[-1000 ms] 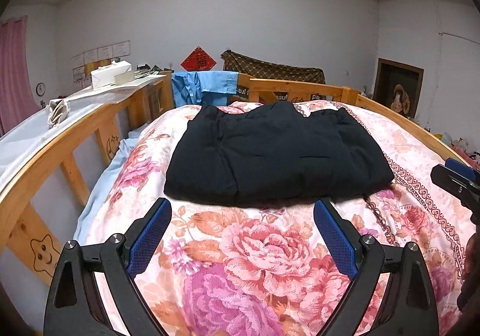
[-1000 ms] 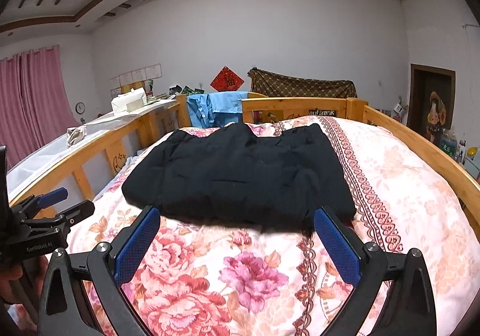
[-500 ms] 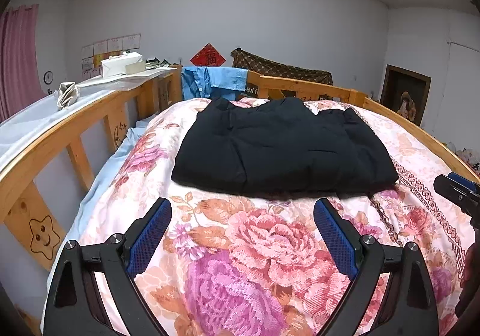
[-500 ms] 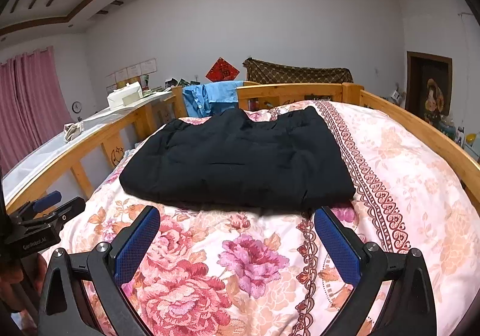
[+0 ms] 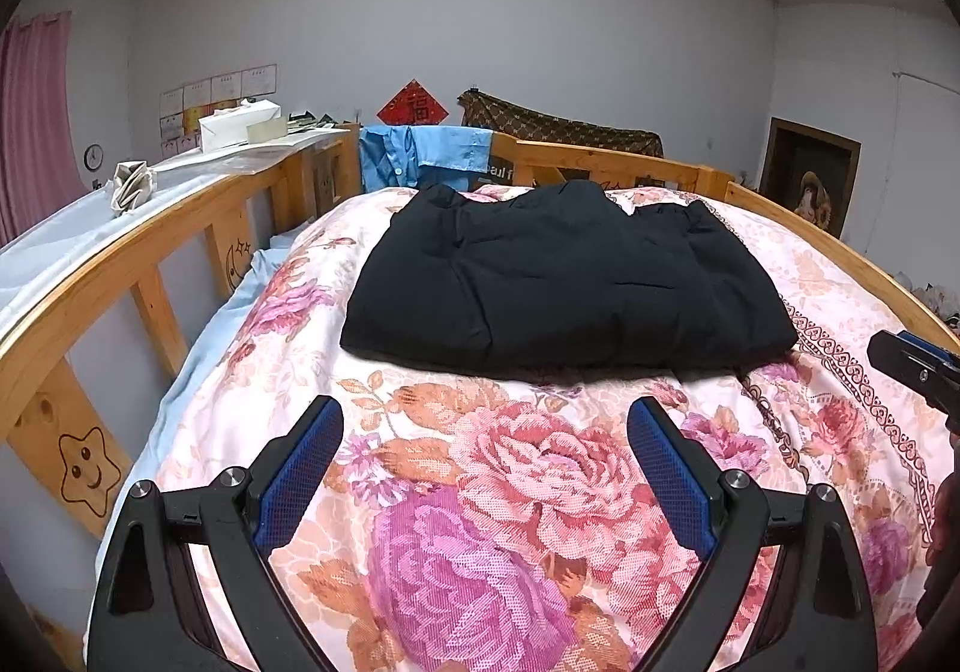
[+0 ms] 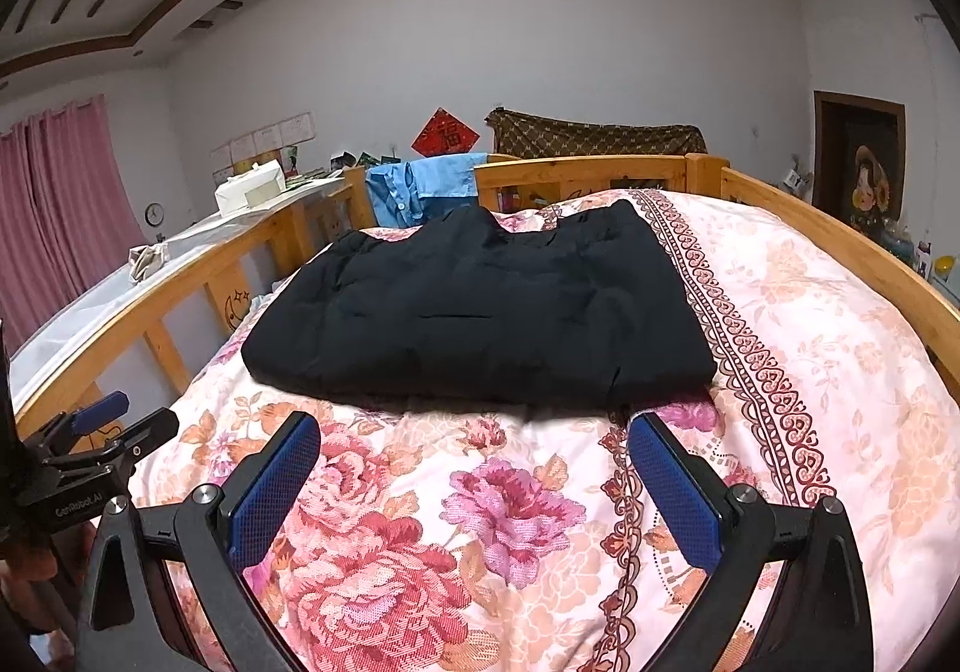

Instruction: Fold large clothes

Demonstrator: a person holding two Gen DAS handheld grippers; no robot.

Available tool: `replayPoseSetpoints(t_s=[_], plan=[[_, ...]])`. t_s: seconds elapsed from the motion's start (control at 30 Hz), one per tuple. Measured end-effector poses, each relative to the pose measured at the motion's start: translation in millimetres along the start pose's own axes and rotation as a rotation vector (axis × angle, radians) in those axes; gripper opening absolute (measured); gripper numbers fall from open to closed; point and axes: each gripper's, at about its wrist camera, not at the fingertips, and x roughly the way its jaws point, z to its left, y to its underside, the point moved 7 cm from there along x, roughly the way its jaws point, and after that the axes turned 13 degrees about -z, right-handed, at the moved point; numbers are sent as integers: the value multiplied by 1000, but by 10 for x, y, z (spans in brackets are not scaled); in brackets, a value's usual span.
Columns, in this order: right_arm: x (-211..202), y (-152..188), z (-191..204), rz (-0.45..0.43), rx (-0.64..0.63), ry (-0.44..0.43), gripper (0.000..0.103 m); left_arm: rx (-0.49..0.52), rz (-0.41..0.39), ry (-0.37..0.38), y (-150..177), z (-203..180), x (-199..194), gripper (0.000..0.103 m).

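A black padded garment (image 5: 564, 276) lies folded into a thick rectangle on the floral quilt (image 5: 492, 468) of a wooden bed; it also shows in the right wrist view (image 6: 480, 312). My left gripper (image 5: 486, 420) is open and empty, held above the quilt a little short of the garment's near edge. My right gripper (image 6: 474, 438) is open and empty, just short of the garment's near edge. The right gripper's tip shows at the right edge of the left wrist view (image 5: 912, 366). The left gripper shows at the left of the right wrist view (image 6: 90, 444).
Wooden bed rails run along the left (image 5: 150, 252), the far end (image 5: 600, 168) and the right (image 6: 840, 246). A blue shirt (image 5: 426, 153) and a brown patterned cloth (image 5: 558, 129) hang over the far rail. A shelf with a white box (image 5: 237, 126) runs along the left.
Both grippers have drawn back a little from the garment and stayed open. The folded garment has not moved.
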Motion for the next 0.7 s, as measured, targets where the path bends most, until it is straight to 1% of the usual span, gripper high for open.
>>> replayPoseSetpoints(t_s=[0.7], plan=[[-9,26,-45,10,27,14,103,5,11,-5,37,4,7,93]])
